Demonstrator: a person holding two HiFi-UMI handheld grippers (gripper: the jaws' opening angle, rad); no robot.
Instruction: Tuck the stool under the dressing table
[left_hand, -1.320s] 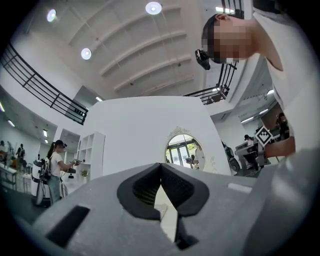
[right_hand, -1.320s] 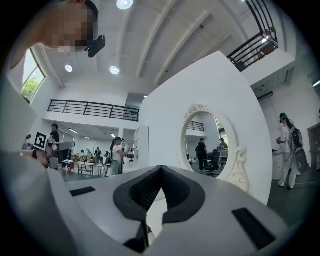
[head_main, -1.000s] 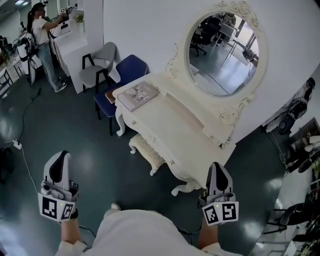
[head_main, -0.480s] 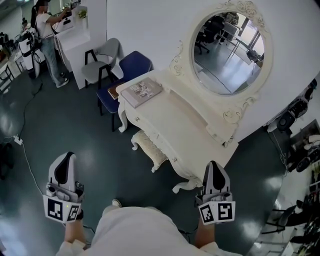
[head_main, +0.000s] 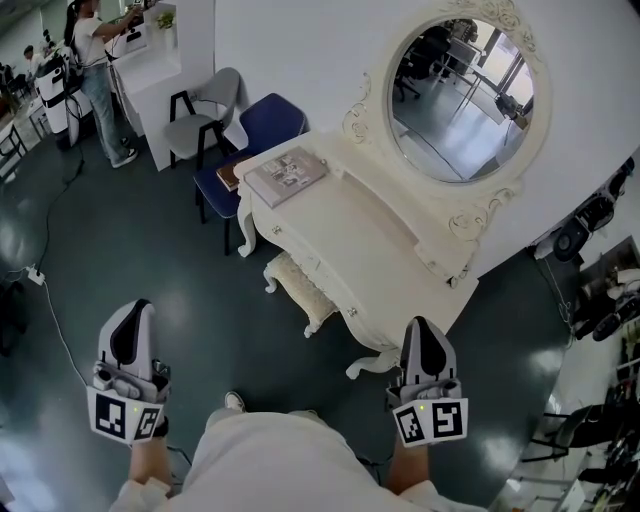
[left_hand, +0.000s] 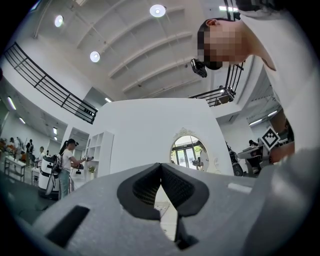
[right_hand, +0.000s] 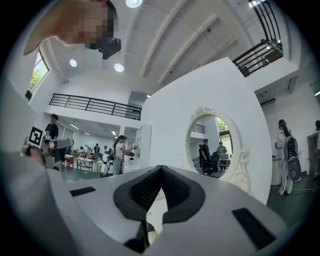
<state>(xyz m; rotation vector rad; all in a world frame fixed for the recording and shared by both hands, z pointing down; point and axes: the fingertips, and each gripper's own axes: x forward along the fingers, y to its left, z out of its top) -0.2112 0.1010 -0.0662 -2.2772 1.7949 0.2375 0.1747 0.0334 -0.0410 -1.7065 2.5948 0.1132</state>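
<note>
Head view: both grippers shut and empty, stool half out from under the dressing table.

Left gripper (head_main: 131, 312) at 8 o'clock and right gripper (head_main: 421, 326) at 4 o'clock each have their jaws pressed together on nothing, and both are well apart from the stool (head_main: 298, 290). The stool stands near frame centre, at about 12 o'clock from the person, with its cushioned seat showing along the front edge of the dressing table (head_main: 345, 225) and its far side already beneath. To finish well, I'd square up to the stool first. Then set the closed jaw tips against the exposed seat edge, one toward each end, and push evenly toward 1 o'clock so it slides straight between the carved legs without twisting.
</note>
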